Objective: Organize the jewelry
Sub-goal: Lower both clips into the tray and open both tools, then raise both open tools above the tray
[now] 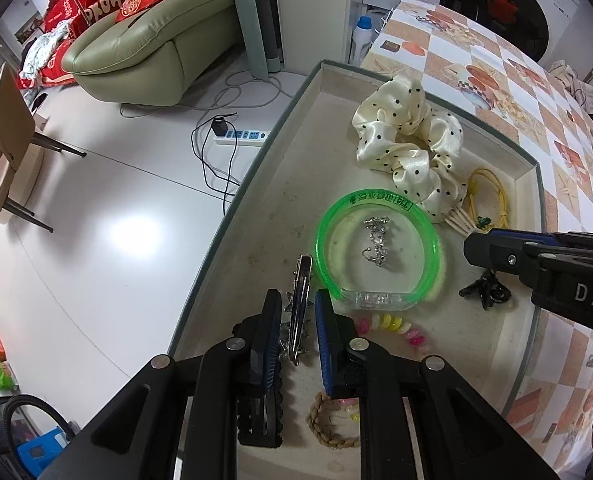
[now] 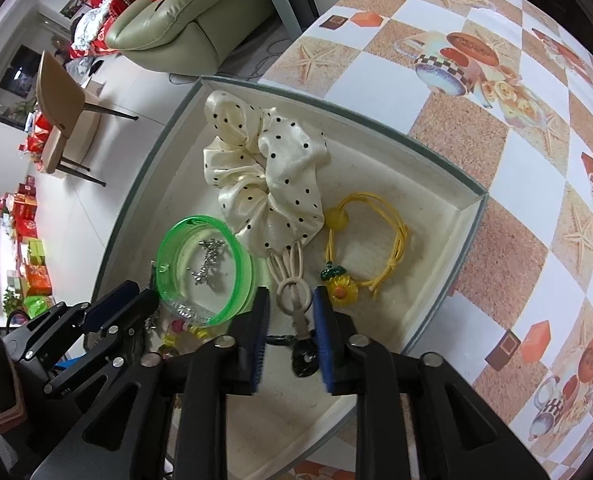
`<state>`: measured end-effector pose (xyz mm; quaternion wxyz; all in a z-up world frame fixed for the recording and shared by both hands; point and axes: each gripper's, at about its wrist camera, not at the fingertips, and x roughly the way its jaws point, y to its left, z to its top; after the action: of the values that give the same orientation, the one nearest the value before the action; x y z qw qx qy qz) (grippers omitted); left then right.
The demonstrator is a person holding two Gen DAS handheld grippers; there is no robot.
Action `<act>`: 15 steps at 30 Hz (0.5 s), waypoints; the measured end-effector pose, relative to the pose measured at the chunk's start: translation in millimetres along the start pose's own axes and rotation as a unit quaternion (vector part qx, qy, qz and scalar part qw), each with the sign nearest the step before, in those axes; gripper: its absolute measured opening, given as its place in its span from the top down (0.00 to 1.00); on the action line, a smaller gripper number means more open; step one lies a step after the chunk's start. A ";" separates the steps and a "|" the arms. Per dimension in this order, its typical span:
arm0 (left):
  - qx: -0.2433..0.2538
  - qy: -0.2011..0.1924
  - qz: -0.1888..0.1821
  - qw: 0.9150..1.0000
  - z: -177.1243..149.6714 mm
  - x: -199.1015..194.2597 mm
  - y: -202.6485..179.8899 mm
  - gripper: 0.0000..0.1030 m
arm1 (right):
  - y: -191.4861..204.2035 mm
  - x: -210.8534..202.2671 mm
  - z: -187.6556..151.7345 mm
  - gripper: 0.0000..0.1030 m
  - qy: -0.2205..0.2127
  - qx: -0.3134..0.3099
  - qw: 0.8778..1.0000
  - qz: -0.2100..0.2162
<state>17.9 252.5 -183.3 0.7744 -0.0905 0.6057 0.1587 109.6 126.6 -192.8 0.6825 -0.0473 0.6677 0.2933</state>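
My left claw (image 1: 296, 312) stands apart, straddling the silver hair clip (image 1: 298, 304) at lower centre, whose long axis runs along my fingers. My right claw (image 2: 290, 312) is likewise apart, around the cream bunny-ear hair tie (image 2: 292, 284).

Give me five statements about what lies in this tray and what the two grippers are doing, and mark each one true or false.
1. A silver sparkly piece lies inside the green bangle. True.
2. The left gripper is open, with a metal hair clip between its fingers. True.
3. The polka-dot scrunchie lies outside the tray, on the tablecloth. False: it lies inside the tray.
4. The yellow cord bracelet carries a sunflower charm. True.
5. The right gripper is clamped on the green bangle. False: it is open, straddling the beige looped hair tie; the bangle sits to its left.
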 end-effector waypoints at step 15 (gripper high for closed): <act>-0.016 -0.021 -0.009 1.000 -14.4 -51.5 -1.3 0.07 | -8.0 -61.6 -27.2 0.65 -0.019 0.035 0.999 -0.008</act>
<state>-5.8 239.5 -137.2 0.7868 -0.1044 0.5860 0.1633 93.2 86.8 -140.4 0.6985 -0.0233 0.6641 0.2656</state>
